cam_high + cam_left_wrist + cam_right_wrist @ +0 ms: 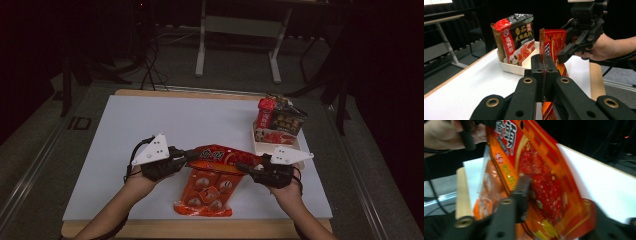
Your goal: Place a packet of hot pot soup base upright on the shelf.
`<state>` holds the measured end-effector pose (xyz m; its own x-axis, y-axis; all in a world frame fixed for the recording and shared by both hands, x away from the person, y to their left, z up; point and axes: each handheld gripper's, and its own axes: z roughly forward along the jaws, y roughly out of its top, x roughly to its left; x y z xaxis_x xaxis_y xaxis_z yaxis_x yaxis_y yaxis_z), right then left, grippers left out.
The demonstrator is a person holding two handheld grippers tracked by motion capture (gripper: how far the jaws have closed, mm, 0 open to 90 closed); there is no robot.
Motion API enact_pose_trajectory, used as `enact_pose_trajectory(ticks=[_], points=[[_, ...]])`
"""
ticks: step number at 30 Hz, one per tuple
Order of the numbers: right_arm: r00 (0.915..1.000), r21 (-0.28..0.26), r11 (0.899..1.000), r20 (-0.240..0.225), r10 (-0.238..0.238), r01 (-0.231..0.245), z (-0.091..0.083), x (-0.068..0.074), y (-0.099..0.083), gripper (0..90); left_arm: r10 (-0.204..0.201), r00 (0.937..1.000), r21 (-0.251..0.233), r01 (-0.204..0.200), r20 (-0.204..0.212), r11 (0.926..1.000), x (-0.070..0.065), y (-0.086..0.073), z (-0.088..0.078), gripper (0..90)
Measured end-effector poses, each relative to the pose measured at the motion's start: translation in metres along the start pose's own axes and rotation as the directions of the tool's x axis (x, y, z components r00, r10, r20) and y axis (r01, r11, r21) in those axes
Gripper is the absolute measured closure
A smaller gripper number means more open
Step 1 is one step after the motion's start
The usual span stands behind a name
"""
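An orange-red snack bag [215,170] with several small packets inside lies near the front of the white board [175,120]. Its top edge is lifted between my two grippers. My left gripper [192,156] is shut on the bag's thin left edge, which stands pinched between its pads in the left gripper view [543,67]. My right gripper [244,166] is at the bag's right end [562,56]. In the right gripper view the bag [541,170] crosses between the spread jaws [554,192]. One finger [522,187] is in front of it and the other is hidden behind it.
A white tray [257,145] stands at the board's right side, just behind my right gripper. It holds upright red and dark sauce packets [280,122], also seen in the left gripper view [515,40]. The wooden table edge [200,229] runs along the front.
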<state>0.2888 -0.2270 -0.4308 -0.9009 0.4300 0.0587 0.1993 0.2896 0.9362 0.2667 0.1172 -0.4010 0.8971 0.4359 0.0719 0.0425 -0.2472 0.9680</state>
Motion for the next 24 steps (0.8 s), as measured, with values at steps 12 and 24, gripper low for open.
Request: enact_pose_trajectory(ticks=[12,24], points=[[0.9939,0.019,0.999,-0.107,-0.024,0.026,-0.016,0.016,0.024,90.0,-0.004,1.0000,-0.025,0.004,0.002,0.9997,-0.003,0.011,-0.014,90.0],[0.9905,-0.016,0.991,-0.037,-0.132,0.131,-0.032,0.020,0.069,90.0,0.003,1.0000,-0.084,-0.004,-0.007,0.9964,0.002,0.029,-0.019,86.9]])
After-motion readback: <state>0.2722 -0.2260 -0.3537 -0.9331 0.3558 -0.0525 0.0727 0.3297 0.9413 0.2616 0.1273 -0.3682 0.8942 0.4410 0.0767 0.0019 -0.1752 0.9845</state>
